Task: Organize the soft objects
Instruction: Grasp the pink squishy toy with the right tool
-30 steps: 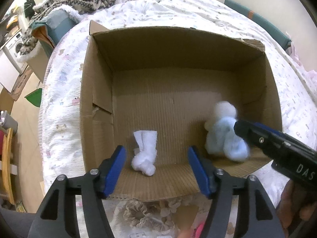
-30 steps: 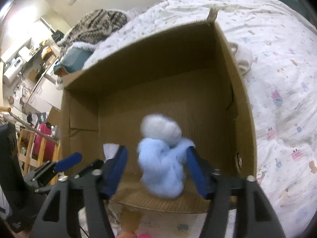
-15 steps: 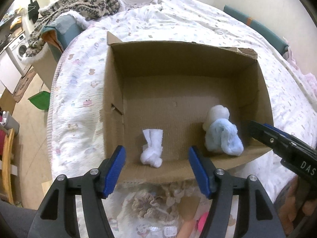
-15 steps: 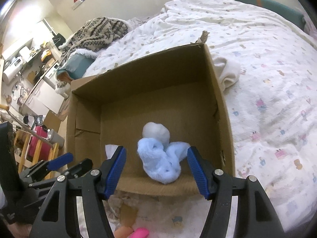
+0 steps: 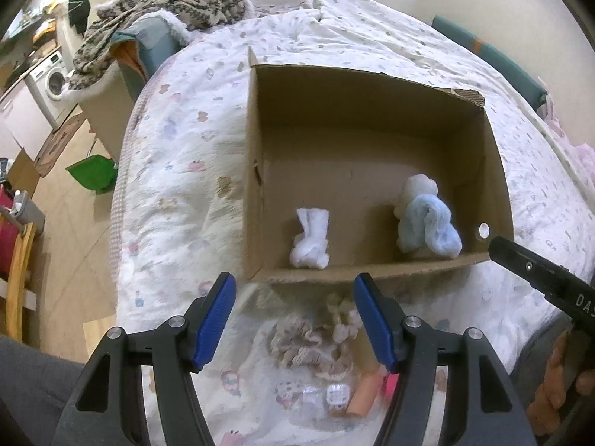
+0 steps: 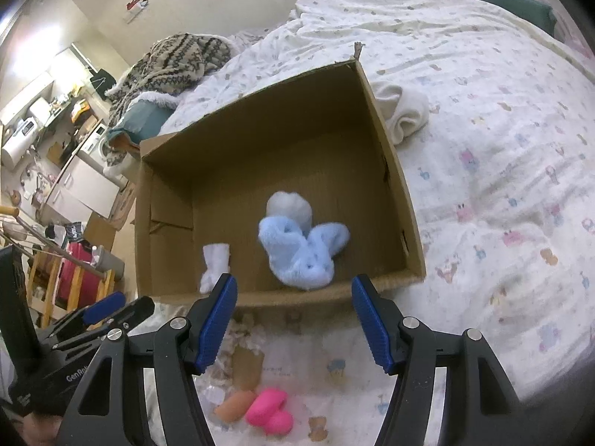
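Note:
An open cardboard box [image 5: 256,200] [image 6: 401,200] stands on the bed. Inside lie a knotted white cloth [image 5: 310,239] [image 6: 214,262] at the near left and a light blue fluffy item with a white ball [image 5: 427,223] [image 6: 301,249] at the near right. My left gripper [image 5: 295,325] is open and empty, above the bed in front of the box. My right gripper [image 6: 293,321] is open and empty, also short of the box's near wall. A beige lacy scrunchie [image 5: 308,345], an orange piece [image 6: 234,407] and a pink piece [image 6: 269,414] lie on the bed below the grippers.
A folded white cloth [image 6: 403,111] lies on the bed by the box's far right side. A patterned knit blanket [image 5: 163,7] on a basket sits beyond the bed's left edge. A green bin [image 5: 93,174] stands on the floor at left.
Both grippers have pulled back and up out of the box. The right gripper has let go of the blue fluffy item, which now lies in the box.

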The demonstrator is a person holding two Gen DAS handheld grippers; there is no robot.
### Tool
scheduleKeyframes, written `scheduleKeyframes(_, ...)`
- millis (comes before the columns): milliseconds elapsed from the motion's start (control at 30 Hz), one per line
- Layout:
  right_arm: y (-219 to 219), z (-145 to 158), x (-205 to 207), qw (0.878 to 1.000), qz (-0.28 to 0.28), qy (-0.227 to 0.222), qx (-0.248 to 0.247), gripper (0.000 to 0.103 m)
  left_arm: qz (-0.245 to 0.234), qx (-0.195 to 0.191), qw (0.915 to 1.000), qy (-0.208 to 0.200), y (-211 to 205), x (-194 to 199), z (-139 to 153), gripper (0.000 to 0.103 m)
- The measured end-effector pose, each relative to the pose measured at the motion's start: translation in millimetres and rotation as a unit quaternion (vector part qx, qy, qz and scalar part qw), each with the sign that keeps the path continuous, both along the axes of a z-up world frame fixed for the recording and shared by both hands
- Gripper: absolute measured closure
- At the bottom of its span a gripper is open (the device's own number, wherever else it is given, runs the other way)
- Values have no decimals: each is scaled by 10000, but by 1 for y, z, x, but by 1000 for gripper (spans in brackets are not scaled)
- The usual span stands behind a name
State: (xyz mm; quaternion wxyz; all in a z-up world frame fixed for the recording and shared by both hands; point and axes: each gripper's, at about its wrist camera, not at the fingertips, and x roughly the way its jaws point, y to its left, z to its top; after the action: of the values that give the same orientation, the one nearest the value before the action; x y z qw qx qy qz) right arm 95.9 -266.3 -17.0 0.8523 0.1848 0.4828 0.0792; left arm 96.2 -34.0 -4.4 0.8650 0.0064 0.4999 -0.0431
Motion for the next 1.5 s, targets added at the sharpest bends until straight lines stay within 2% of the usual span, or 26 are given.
scheduleKeyframes(533, 15, -17, -40, 9984, 99, 557, 76, 35, 543, -297, 9980, 162, 39, -36, -1, 40)
scheduleKeyframes(800, 16, -38, -41, 9943, 22, 1029, 259, 35, 831, -231, 9962, 153, 47, -36, -10, 40)
scheduleKeyframes(1033, 28, -57, -36, 9886, 251, 1455, 293, 35, 946, -351, 9947, 213, 51, -33, -14, 40)
scheduleKeyframes(1167, 40, -74, -33, 9819, 434, 1774, 501, 35, 1031, -412, 9934, 286, 54, -30, -17, 40)
scheduleKeyframes(1267, 52, -87, -31, 9767, 595, 2005, 475, 35, 1135, -492, 9917, 352, 60, -29, -20, 40)
scheduleKeyframes(1367, 62, -93, -29, 9741, 769, 2100, 336, 40, 1278, -585, 9892, 414, 67, -28, -22, 40)
scheduleKeyframes(1500, 72, -93, -29, 9733, 941, 2089, 153, 59, 1451, -673, 9857, 523, 75, -27, -27, 40)
